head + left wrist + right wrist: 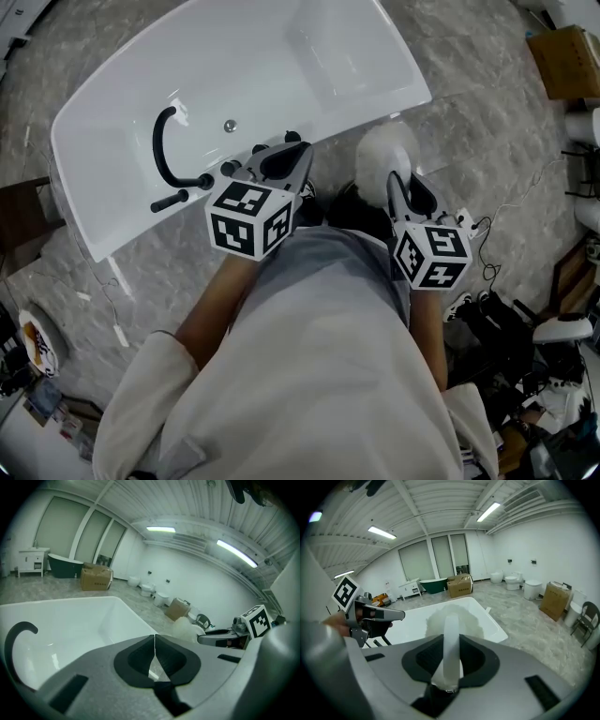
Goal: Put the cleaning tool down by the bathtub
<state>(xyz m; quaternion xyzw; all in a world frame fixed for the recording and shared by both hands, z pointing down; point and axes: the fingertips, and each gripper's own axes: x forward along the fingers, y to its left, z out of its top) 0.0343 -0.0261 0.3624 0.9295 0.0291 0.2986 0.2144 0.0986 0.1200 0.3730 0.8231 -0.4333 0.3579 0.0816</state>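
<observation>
The right gripper [401, 187] clamps the white handle of the fluffy cleaning tool [452, 617], whose head sits just beside the bathtub [94, 234] rim (not set down yet). The left gripper [154, 644] is closed and empty. Lowering and letting go remain.

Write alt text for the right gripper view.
The right hand-held gripper is shut on the white handle of a fluffy cleaning tool, whose head shows against a white bathtub. The left hand-held gripper hangs at the left. Boxes and toilets stand on the floor beyond.
</observation>
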